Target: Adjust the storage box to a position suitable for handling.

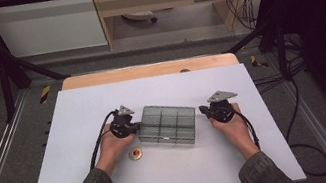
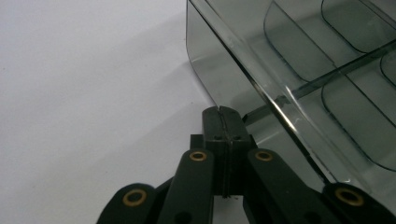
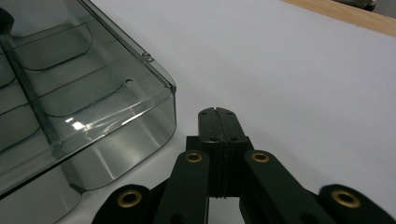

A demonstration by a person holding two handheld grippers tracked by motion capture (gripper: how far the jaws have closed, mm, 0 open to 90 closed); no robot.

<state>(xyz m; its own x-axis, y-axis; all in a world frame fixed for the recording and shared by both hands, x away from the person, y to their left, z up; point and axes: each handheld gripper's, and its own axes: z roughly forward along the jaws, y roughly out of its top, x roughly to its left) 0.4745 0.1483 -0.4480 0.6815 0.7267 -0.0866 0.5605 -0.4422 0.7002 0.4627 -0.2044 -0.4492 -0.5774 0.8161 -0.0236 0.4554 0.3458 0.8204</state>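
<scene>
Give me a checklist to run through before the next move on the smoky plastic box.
1. Left claw shut with nothing between its jaws: ok.
2. Right claw shut and empty: ok.
3. Left claw tip at the box side wall: ok, it is right at the wall, though actual contact cannot be told.
4. Right claw touching the box: not ok, a strip of white table cover shows between them.
5. Box lying flat on the cover: ok.
6. Small round gold piece out of the way: ok, it lies apart from the box, beside the left hand.
</scene>
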